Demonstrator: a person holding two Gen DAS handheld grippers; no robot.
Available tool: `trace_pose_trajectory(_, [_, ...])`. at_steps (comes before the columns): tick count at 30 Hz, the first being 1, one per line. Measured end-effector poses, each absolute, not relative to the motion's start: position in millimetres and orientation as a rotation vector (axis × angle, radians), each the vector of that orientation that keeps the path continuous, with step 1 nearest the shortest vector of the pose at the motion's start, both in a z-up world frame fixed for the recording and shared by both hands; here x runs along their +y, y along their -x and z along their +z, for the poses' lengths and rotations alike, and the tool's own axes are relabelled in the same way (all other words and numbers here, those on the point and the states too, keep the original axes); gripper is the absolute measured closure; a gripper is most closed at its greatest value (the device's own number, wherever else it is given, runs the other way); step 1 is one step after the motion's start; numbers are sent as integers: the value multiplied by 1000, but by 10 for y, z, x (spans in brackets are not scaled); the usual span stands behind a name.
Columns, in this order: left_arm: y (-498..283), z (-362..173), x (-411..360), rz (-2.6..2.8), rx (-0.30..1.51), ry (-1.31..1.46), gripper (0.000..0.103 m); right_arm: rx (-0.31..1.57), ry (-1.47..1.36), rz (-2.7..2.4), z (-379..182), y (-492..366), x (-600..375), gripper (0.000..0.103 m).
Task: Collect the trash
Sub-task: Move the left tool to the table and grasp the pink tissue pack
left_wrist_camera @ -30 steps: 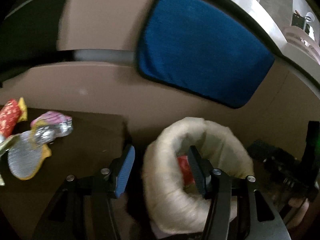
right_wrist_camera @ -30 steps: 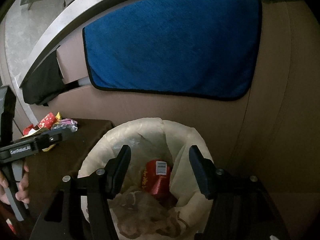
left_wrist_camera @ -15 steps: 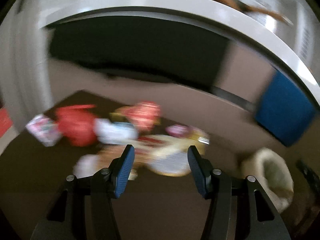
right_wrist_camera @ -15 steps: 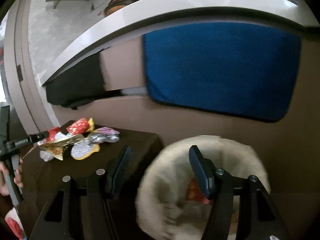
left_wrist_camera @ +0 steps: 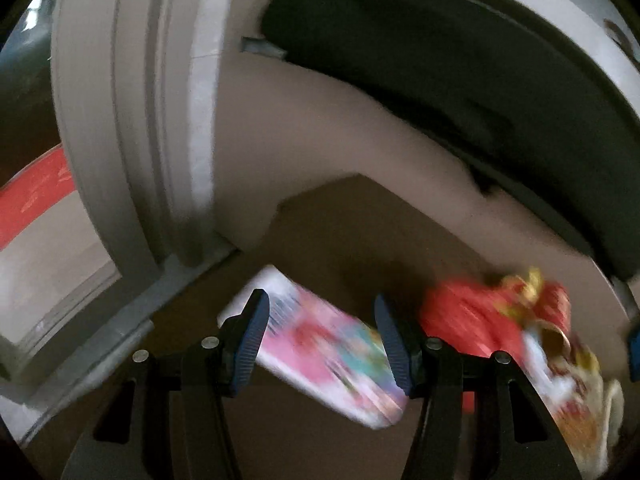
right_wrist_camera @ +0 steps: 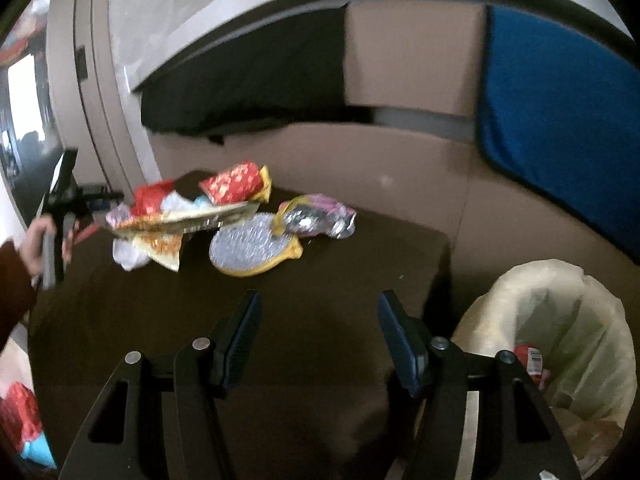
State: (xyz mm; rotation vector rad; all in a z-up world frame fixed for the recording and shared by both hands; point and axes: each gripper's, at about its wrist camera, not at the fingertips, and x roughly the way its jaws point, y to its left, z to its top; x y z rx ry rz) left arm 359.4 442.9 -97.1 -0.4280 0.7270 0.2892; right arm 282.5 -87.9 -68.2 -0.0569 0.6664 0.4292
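Dark brown table (right_wrist_camera: 340,320), blue cloth (right_wrist_camera: 560,120) and black cloth (right_wrist_camera: 248,88) draped over tan cardboard wall (right_wrist_camera: 400,160)

A pile of wrappers (right_wrist_camera: 208,216) lies at the back left of the tabletop (right_wrist_camera: 320,280). A flat round wrapper (right_wrist_camera: 252,248) sits just in front of the pile, and a crumpled one (right_wrist_camera: 320,220) is to its right. The trash bag (right_wrist_camera: 560,320) stands off the right edge of the tabletop, with a can (right_wrist_camera: 530,362) inside it. A flat packet (left_wrist_camera: 320,344) lies left of the pile, near a wall corner.
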Motion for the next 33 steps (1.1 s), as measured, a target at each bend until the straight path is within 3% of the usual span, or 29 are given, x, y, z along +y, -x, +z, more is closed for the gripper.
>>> trace_pose_trajectory(7, [-3798, -1221, 4656, 188, 788, 506, 47, 718, 84, 419, -757, -2917, -685, 45])
trace_pose_trajectory(21, [-2888, -1193, 3431, -293, 918, 356, 47, 772, 73, 519, -907, -2852, -389, 45])
trace_pose_trajectory(26, [-2612, -916, 3245, -322, 818, 196, 47, 797, 23, 545, -984, -2831, -424, 45])
trace_pose_trajectory(29, [-2718, -823, 3254, -193, 756, 141, 47, 798, 7, 557, -990, -2831, -390, 45])
trace_pose_trajectory(33, [-3153, -928, 3269, -150, 805, 164, 47, 763, 19, 581, -885, -2814, -262, 45])
